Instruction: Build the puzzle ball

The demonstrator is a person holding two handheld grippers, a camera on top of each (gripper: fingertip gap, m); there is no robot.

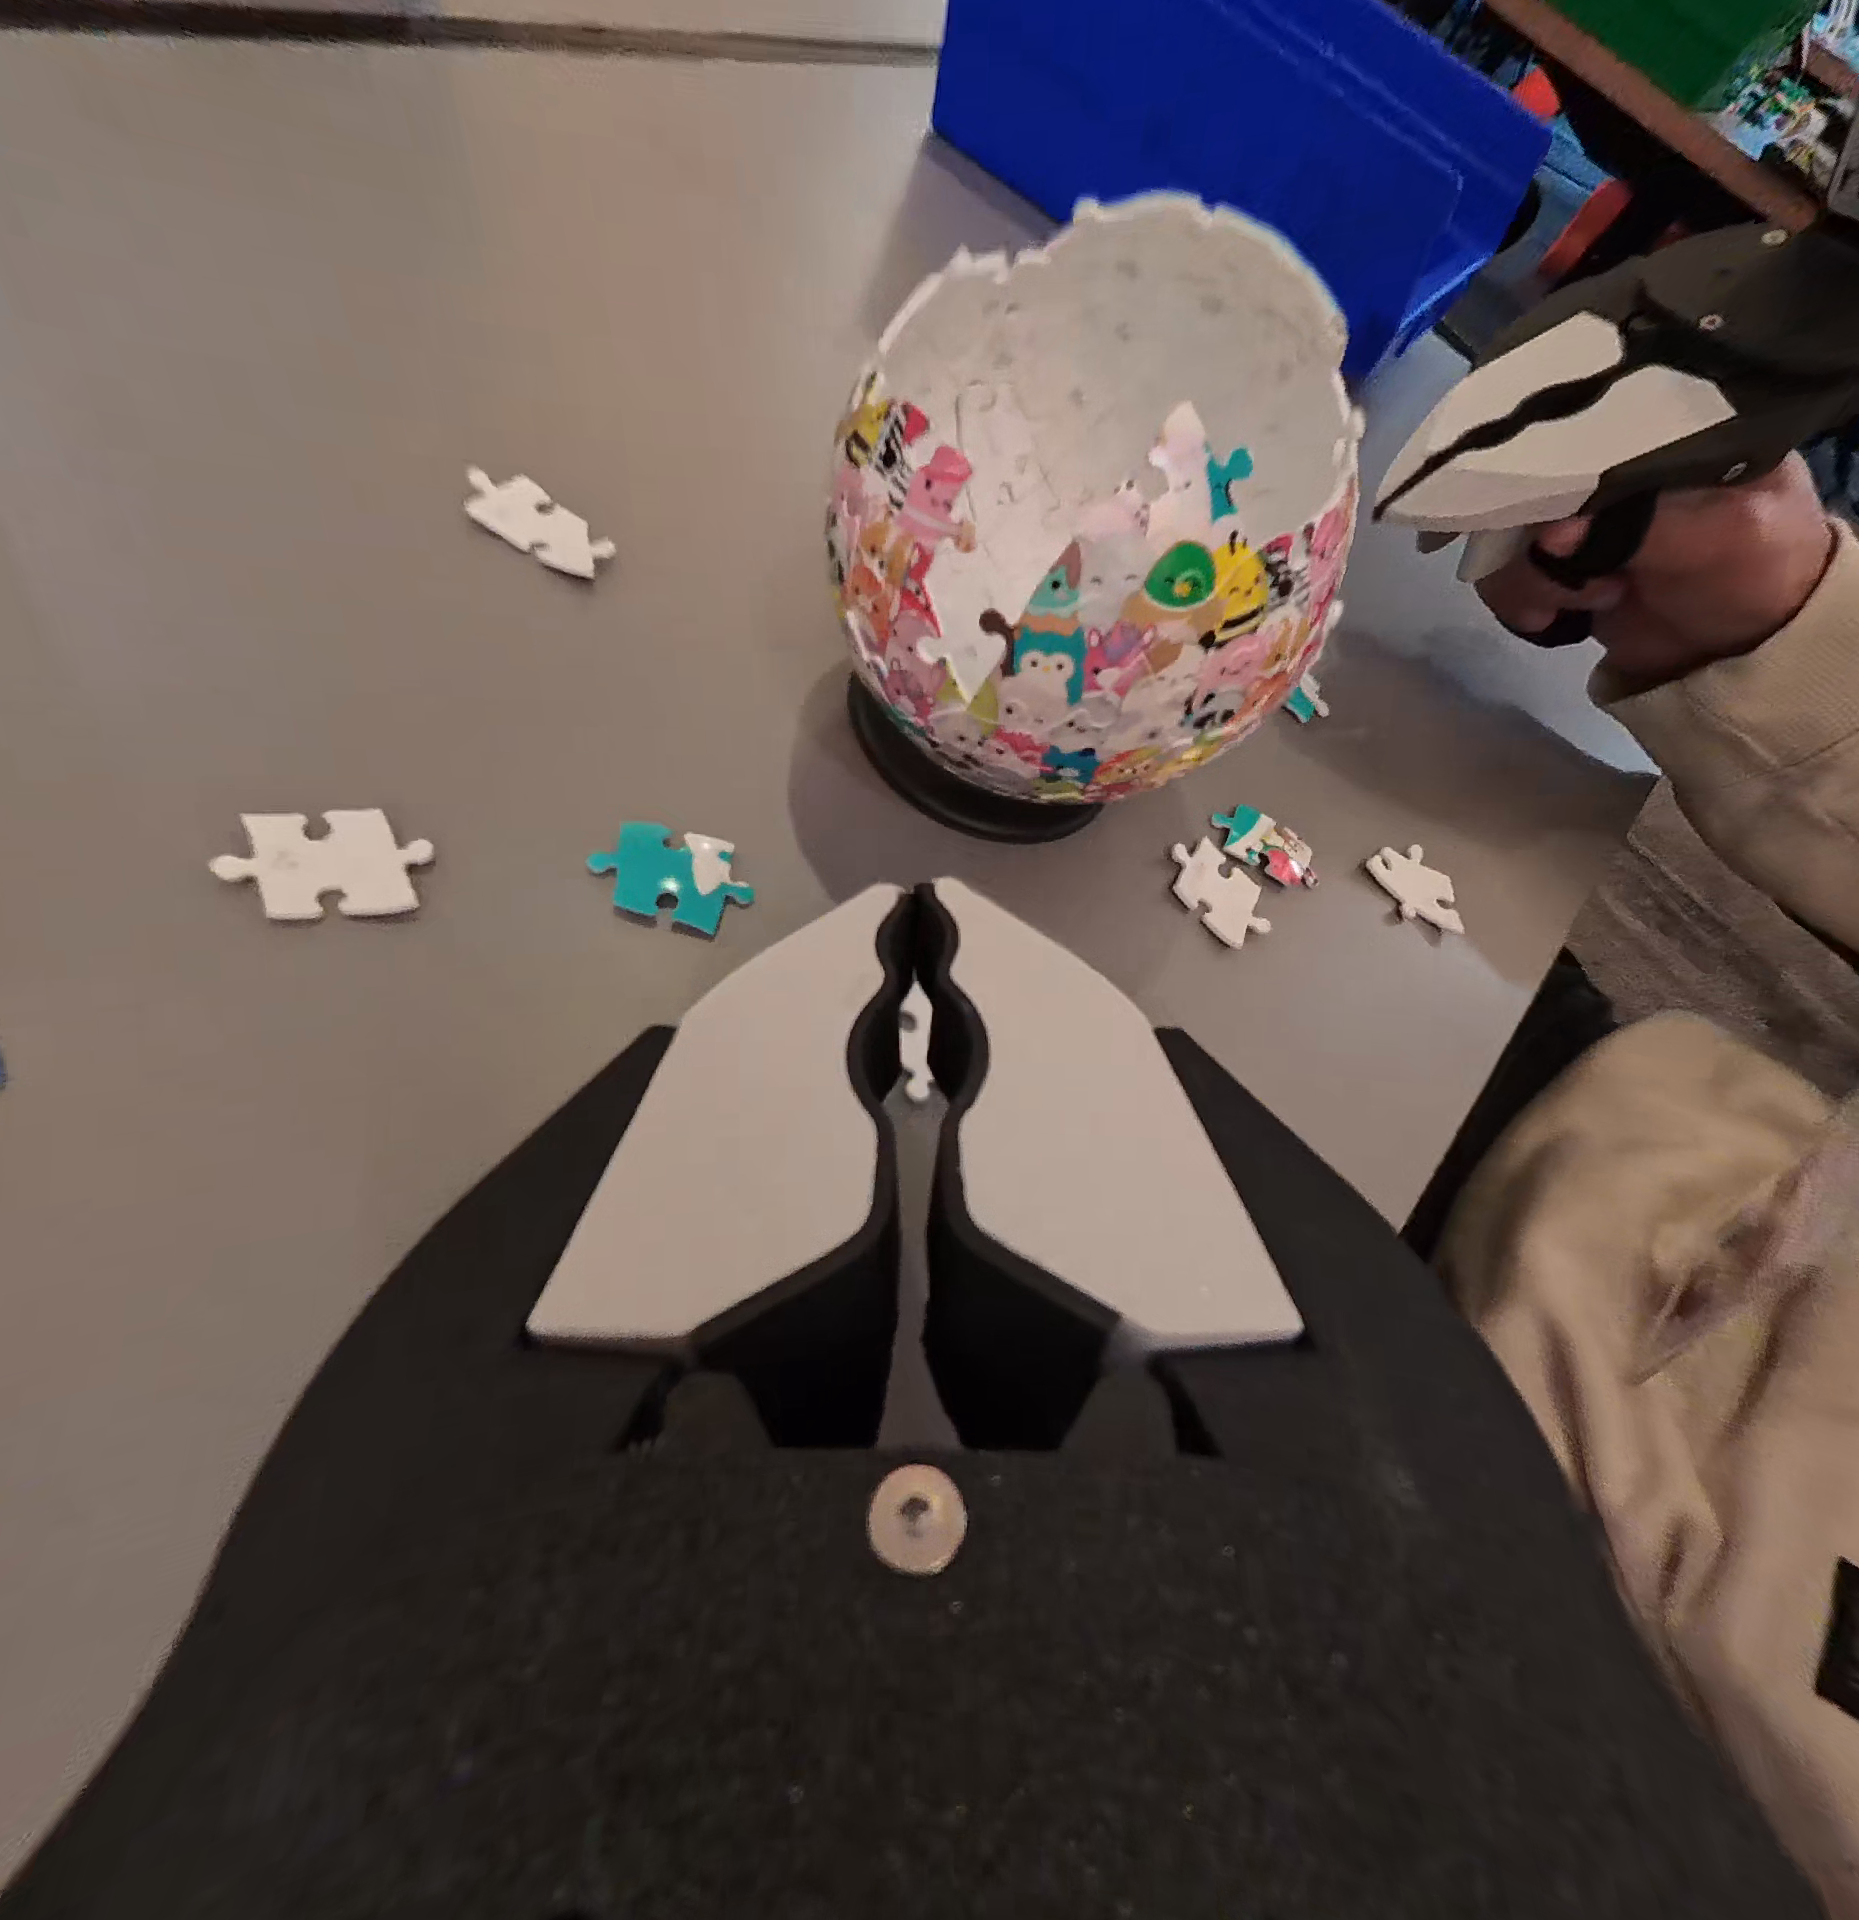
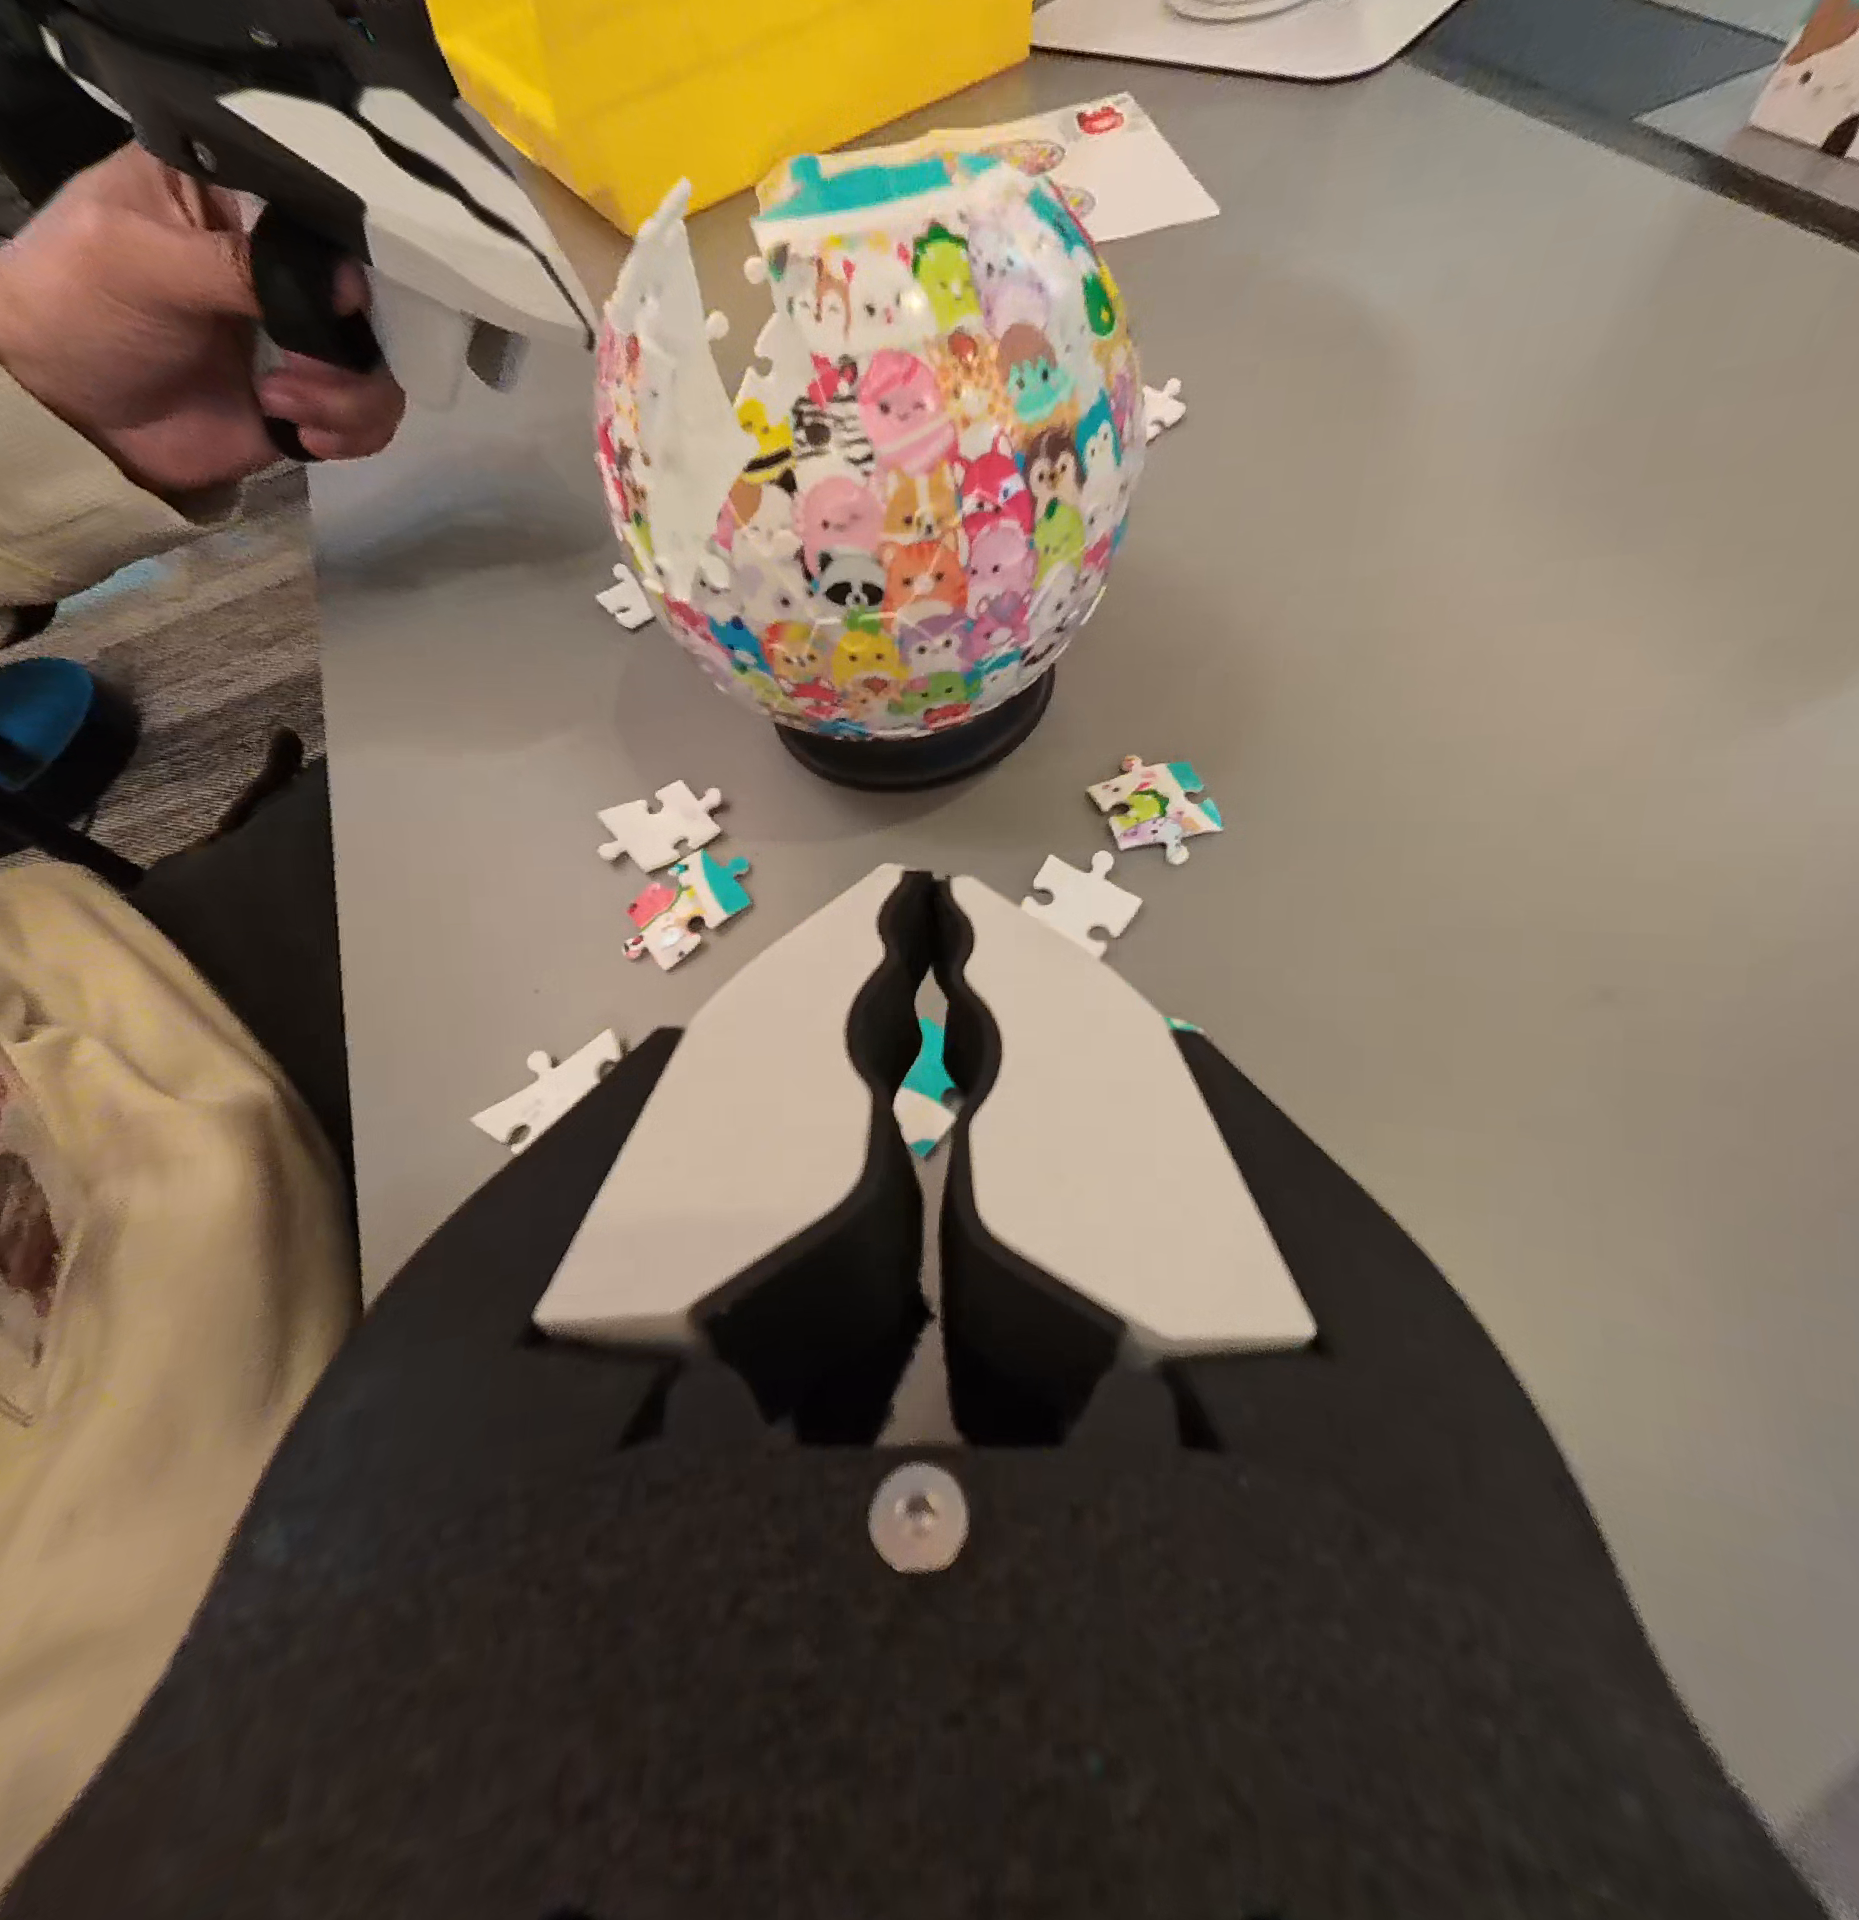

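Both grippers [image 1: 917,899] [image 2: 930,883] closed, empty, loose pieces [image 2: 663,824] around half-built puzzle ball [image 2: 873,457], blue bin [image 1: 1216,125] behind

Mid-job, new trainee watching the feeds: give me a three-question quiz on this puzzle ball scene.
1. True or false: the puzzle ball is complete.
2. What does the ball rest on? A) black stand B) blue bin C) bare table
3. Fill in: both the left claw and right claw are ____.

Key: 1 false, a big gap shows its white inside; 2 A, the black stand; 3 shut.
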